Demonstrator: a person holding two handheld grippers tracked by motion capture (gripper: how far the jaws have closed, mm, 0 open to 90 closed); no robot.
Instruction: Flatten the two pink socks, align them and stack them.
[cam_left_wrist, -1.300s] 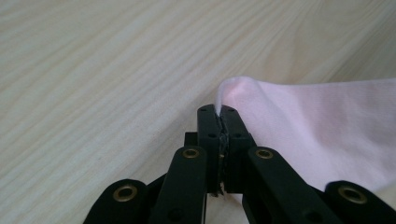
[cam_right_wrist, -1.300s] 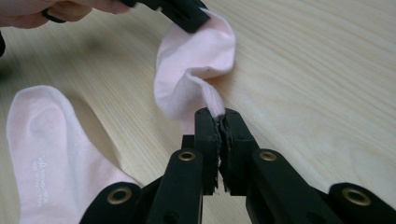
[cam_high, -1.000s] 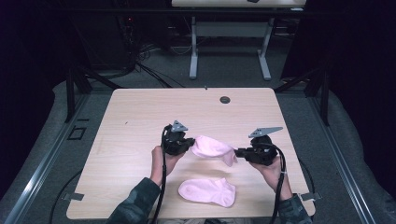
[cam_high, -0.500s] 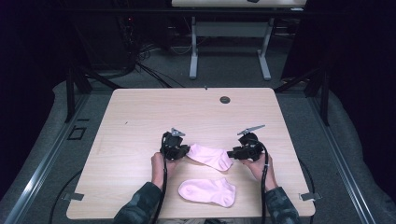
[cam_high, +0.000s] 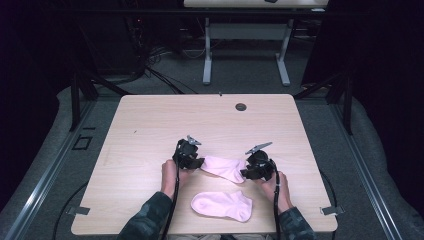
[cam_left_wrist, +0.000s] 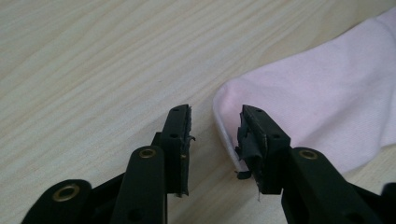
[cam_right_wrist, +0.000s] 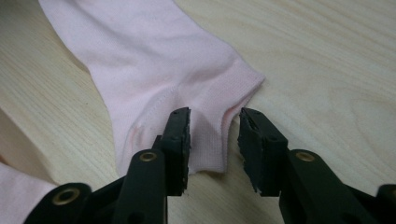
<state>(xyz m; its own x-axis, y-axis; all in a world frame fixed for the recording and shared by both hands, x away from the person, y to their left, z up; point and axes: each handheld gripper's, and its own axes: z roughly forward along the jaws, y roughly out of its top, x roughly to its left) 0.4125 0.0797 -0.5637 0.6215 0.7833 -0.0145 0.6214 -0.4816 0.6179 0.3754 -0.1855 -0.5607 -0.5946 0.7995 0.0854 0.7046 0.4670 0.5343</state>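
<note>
Now released: left gripper (cam_high: 196, 163) and right gripper (cam_high: 246, 173), flanking pink sock (cam_high: 225, 168) near table (cam_high: 150, 120) front edge, likely for flattening.

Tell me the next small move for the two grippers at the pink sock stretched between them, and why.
Probably draw both grippers back off the upper sock. The left gripper and the right gripper both stand open, jaws apart around the sock's ends without pinching, and the sock lies flat on the table. It looks released, so backing away would free them for the second sock nearer the person.
</note>
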